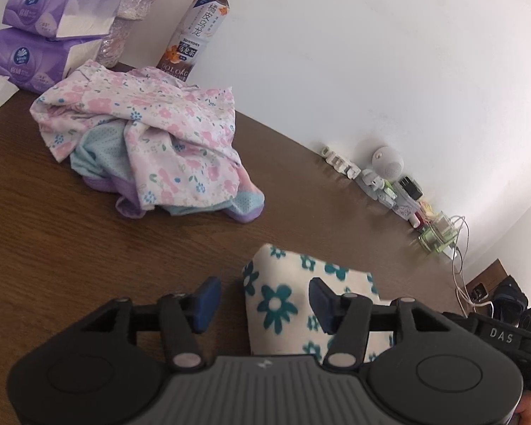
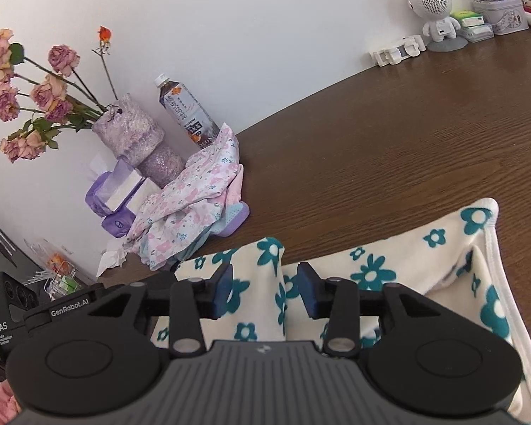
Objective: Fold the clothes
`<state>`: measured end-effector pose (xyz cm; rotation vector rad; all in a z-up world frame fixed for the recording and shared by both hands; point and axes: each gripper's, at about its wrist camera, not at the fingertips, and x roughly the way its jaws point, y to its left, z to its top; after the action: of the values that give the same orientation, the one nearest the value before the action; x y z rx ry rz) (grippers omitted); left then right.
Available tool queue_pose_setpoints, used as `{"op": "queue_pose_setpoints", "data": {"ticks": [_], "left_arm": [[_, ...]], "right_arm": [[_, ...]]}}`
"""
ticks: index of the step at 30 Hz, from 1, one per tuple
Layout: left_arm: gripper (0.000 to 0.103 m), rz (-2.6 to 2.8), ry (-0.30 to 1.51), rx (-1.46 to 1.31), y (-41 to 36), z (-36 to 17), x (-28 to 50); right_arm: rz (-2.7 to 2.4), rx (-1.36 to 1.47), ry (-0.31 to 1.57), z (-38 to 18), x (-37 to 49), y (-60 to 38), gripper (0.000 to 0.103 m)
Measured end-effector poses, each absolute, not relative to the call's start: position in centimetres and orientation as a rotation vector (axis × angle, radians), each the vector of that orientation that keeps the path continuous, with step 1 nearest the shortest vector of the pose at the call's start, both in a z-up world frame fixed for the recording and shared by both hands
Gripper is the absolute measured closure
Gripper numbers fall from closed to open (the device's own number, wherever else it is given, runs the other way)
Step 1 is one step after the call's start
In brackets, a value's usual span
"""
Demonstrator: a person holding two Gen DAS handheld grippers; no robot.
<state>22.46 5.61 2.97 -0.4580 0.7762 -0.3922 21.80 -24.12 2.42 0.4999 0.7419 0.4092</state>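
A cream fleece cloth with teal flowers (image 1: pixel 283 283) lies on the brown table (image 1: pixel 70 230) right in front of both grippers. My left gripper (image 1: pixel 264 301) is open: its right pad is over the cloth, and its left pad stands off the cloth's edge above bare wood. In the right wrist view the same cloth (image 2: pixel 407 265) spreads to the right, with a raised fold running between the jaws. My right gripper (image 2: pixel 265 290) is open around that fold, and I see no pad pressing on it. A heap of pink floral and light blue clothes (image 1: pixel 152 134) (image 2: pixel 194 194) sits further back.
Against the white wall stand a tea bottle (image 1: pixel 198 32) (image 2: pixel 187 113), purple tissue packs (image 1: pixel 42 35) (image 2: pixel 113 194) and a vase of dried roses (image 2: pixel 134 134). A white speaker figurine (image 2: pixel 432 7), small boxes and cables line the wall to the right.
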Motion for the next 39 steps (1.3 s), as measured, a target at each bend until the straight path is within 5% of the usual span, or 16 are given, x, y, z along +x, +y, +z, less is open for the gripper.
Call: {"op": "queue_pose_setpoints", "data": {"ticks": [10, 25, 28, 32, 39], "left_arm": [[0.06, -0.442, 0.803, -0.429, 4.6, 2.5, 17.9], [0.067, -0.482, 0.795, -0.462, 4.6, 2.2, 17.9], [0.067, -0.48, 0.799, -0.476, 4.9, 2.1, 17.9], [0.066, -0.479, 0.801, -0.497, 5.3, 2.3, 17.8], [0.069, -0.513, 0.796, -0.466, 5.8, 2.5, 16.9]], "right_arm": [[0.411, 0.416, 0.758, 2.3, 16.4, -22.8, 0.063], [0.383, 0.271, 0.768, 2.8, 16.0, -20.0, 0.092], [0.377, 0.283, 0.771, 2.8, 16.2, -20.1, 0.09], [0.358, 0.311, 0.767, 3.2, 15.5, -20.7, 0.067], [0.345, 0.293, 0.782, 3.3, 14.6, -20.3, 0.066]]}}
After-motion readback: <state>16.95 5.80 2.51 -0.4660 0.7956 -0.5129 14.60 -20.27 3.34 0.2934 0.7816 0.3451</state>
